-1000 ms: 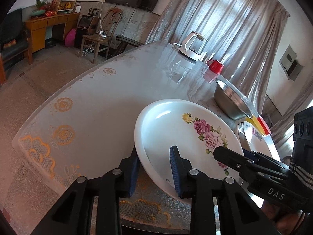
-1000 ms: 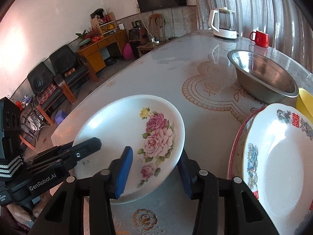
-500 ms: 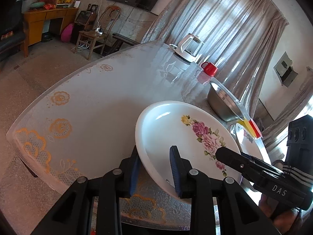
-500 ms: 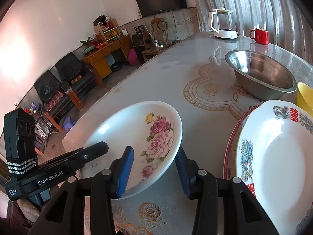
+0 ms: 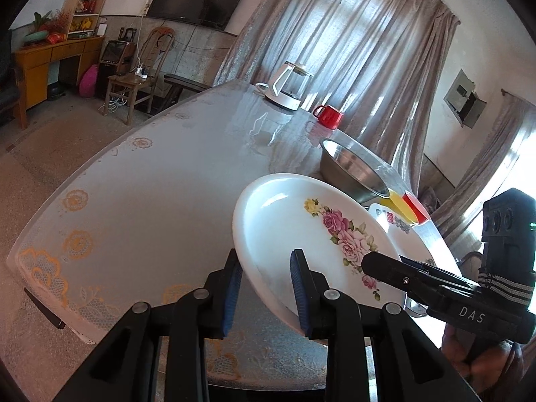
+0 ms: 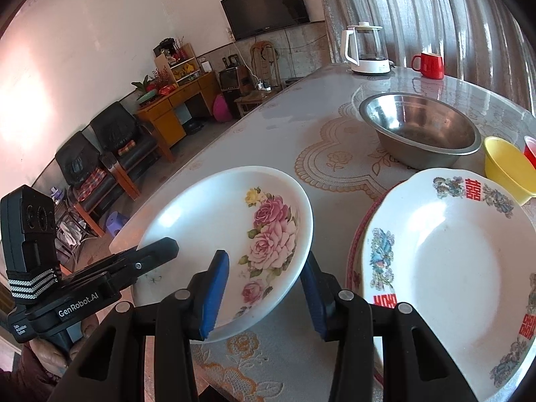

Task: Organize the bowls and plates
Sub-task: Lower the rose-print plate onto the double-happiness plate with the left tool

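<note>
We are mid-transfer: both grippers carry the rose-patterned plate (image 6: 231,234), and its near edge looks lifted off the glass-topped table (image 5: 150,174), though we cannot tell whether the far edge is clear. The likely destination, in our judgement, is the stack at the right of the frame.

Going left to right in the right wrist view: at the far left the left gripper (image 6: 157,251) pinches the plate's left rim, 1 finger above the rim, the other hidden beneath. At centre the right gripper (image 6: 264,288) pinches the plate's near right rim, 1 blue pad (image 6: 214,291) over the inner face and the other under the rim; neither set of jaws is spread free. Just beside the plate, at the right, lies the double-happiness plate (image 6: 445,261) on top of a red-rimmed plate (image 6: 353,251). Above them sit the steel basin (image 6: 418,130), the yellow bowl (image 6: 506,167) and, cut by the frame edge, a red bowl (image 6: 531,149).

The left wrist view confirms the grip: the left gripper (image 5: 266,288) straddles the rim at lower centre, the plate tilted.

The next move calls for both hands to travel right together, keep the plate level, clear the stack's rim, then lower and release.
</note>
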Available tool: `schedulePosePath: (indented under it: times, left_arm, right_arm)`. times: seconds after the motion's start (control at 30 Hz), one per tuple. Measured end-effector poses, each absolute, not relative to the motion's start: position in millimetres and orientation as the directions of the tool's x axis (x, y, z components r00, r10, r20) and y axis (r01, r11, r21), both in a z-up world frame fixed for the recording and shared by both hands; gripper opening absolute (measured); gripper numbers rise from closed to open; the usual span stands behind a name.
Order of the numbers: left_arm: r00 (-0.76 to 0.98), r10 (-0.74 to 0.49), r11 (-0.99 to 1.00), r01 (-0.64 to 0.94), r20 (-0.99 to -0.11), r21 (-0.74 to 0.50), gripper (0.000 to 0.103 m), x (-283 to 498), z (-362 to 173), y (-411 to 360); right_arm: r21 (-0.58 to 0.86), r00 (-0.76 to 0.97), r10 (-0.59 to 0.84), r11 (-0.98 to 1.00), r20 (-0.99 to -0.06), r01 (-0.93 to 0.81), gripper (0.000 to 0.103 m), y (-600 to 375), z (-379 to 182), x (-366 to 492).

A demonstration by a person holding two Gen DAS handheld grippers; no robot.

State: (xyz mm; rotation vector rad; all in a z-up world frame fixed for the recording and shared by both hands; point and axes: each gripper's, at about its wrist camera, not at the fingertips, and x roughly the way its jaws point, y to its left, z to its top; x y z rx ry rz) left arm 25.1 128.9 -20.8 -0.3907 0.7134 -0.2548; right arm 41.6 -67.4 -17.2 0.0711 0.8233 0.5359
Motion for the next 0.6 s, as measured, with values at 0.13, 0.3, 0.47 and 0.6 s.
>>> schedulePosePath:
  times: [0.13,0.3,0.47,0.6]
  left_arm:
    - [0.718,-0.394,0.89,0.143,-0.574,-0.432,0.028,25,-13,112]
    - [0.694,-0.452,0.873,0.214,-0.561,-0.439,0.028,31,-2,85]
    - [0.662,-0.493,0.862,0.285,-0.565,-0.418,0.028,36,5,51]
    - [0.629,-0.52,0.851,0.328,-0.577,-0.409,0.029,44,6,26]
  right_arm:
    - [0.283,0.572,0.475,0.874,-0.669,-0.396,0.044,-86,-11,35]
    - [0.292,0.608,0.451,0.891,-0.654,-0.347,0.044,-115,0,28]
    - [0.296,0.646,0.406,0.914,-0.646,-0.278,0.044,-147,6,20]
    - [0.298,0.67,0.363,0.93,-0.648,-0.215,0.044,-172,6,19]
